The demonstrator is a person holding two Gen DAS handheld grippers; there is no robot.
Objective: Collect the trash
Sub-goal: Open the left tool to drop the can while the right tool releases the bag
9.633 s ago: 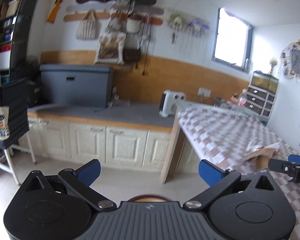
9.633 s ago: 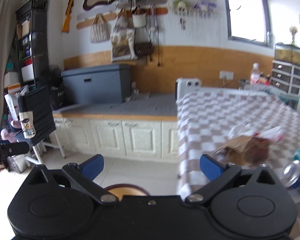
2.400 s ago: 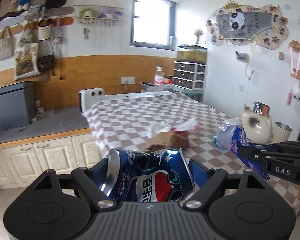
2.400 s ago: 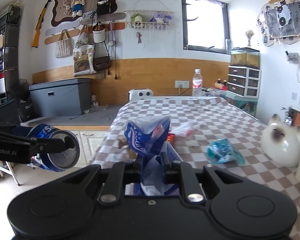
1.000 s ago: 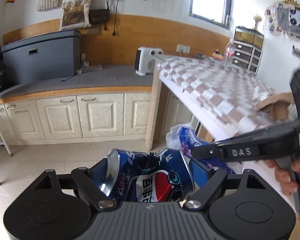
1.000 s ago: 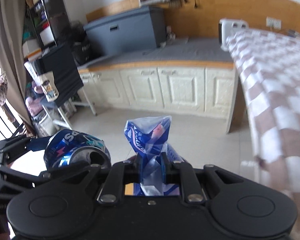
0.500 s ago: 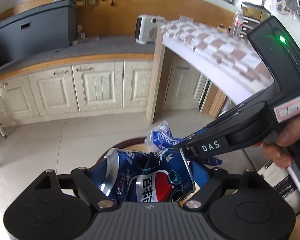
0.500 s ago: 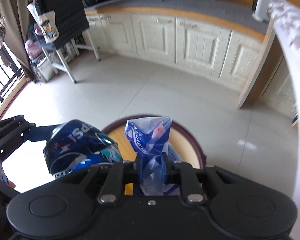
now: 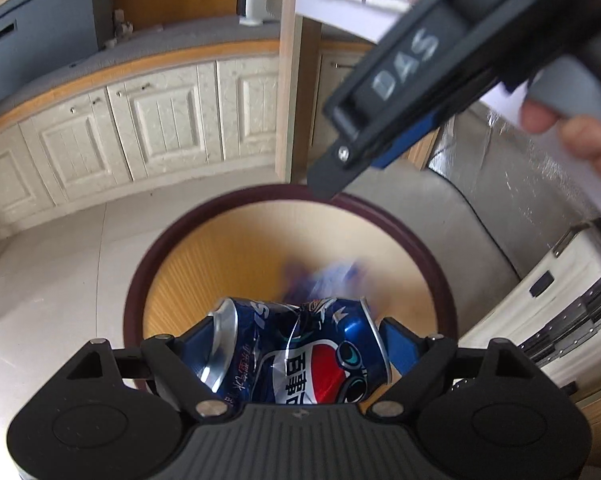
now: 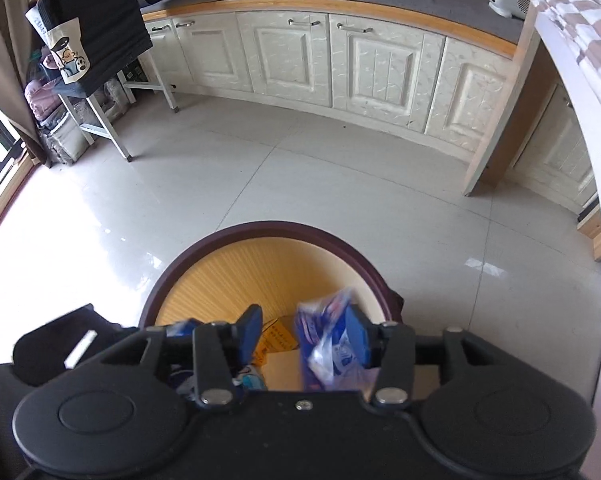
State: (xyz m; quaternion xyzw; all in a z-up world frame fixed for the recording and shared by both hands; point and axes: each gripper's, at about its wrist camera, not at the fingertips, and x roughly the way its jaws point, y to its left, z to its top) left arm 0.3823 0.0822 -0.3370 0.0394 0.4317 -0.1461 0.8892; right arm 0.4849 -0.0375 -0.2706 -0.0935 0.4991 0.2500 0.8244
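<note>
Left wrist view: the left gripper (image 9: pixel 300 336) pinches a crushed blue can (image 9: pixel 296 352), long axis crosswise, over the bin (image 9: pixel 140 276). The right gripper (image 10: pixel 304 330), jaws just parted, has a blue wrapper (image 10: pixel 328 344) loose between them above the bin.

Left gripper (image 9: pixel 300 344): black housing, ribbed grey centre plate, blue fingers (image 9: pixel 396 344), silver pivot screws. Right gripper (image 10: pixel 303 332): same black build, blue fingers (image 10: pixel 358 336); side marked "DAS".
</note>
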